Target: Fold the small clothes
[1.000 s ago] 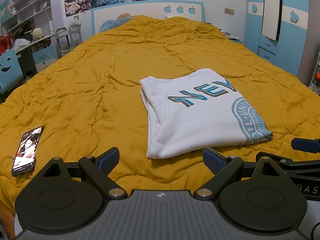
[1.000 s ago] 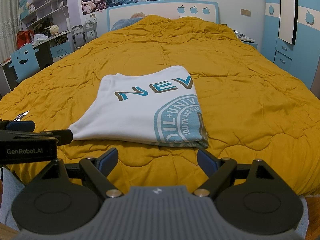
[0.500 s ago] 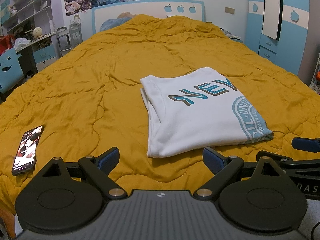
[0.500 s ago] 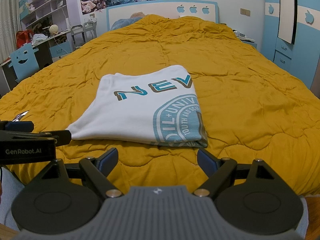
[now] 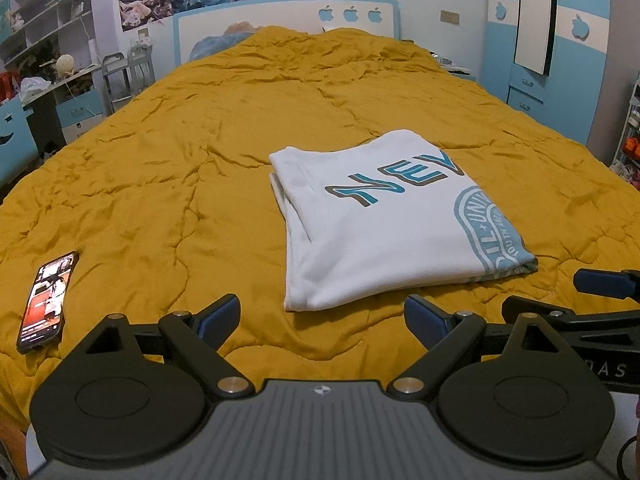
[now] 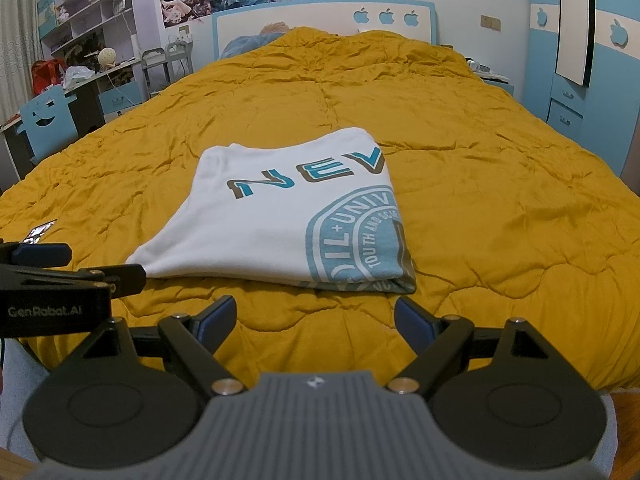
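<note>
The folded shirt (image 6: 288, 220) carries big blue-and-brown letters "NEV", cut off at the fold toward 2 o'clock. Below them, toward 4 o'clock, a round teal seal (image 6: 360, 244) reads "IL+UNIV" on its outer ring and "YOUTH AND SC" on an inner ring, both cut off. The left gripper (image 6: 52, 276), at 9 o'clock in the right wrist view, bears "GenRobot.AI" in grey. The right gripper's body (image 5: 600, 360), at 4 o'clock in the left wrist view, shows "DAS", partly hidden.

Even, soft indoor light, faint shadows, sharp focus, strong fisheye bending and dark corners.
</note>
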The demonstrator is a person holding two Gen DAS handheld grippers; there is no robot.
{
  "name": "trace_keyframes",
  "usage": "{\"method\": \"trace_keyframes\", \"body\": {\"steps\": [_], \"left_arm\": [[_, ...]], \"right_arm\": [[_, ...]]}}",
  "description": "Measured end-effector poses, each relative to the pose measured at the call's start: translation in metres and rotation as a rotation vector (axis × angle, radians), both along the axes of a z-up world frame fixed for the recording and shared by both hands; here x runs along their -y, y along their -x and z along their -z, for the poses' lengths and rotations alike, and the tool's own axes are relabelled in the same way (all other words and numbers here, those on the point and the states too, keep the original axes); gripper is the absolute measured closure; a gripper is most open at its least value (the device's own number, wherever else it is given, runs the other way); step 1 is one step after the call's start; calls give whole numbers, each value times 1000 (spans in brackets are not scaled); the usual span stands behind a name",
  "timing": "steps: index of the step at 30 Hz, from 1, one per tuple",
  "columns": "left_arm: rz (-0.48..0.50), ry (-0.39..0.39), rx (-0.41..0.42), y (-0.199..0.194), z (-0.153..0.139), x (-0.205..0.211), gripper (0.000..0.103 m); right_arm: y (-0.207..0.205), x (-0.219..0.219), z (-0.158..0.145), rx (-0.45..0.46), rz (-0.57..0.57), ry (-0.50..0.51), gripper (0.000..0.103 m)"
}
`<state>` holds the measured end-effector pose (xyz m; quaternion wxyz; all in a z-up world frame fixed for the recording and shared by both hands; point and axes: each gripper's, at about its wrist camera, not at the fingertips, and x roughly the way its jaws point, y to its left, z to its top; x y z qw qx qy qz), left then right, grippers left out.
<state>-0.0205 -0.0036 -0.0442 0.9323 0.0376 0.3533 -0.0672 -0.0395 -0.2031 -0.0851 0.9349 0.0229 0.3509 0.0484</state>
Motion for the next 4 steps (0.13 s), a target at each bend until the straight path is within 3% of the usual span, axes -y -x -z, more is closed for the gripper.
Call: {"method": "trace_keyframes", "body": {"steps": [4], "left_arm": [[0,1,4,1,0,2,0]], "right_arm": [[-1,0,1,0,-1,1,21]]}}
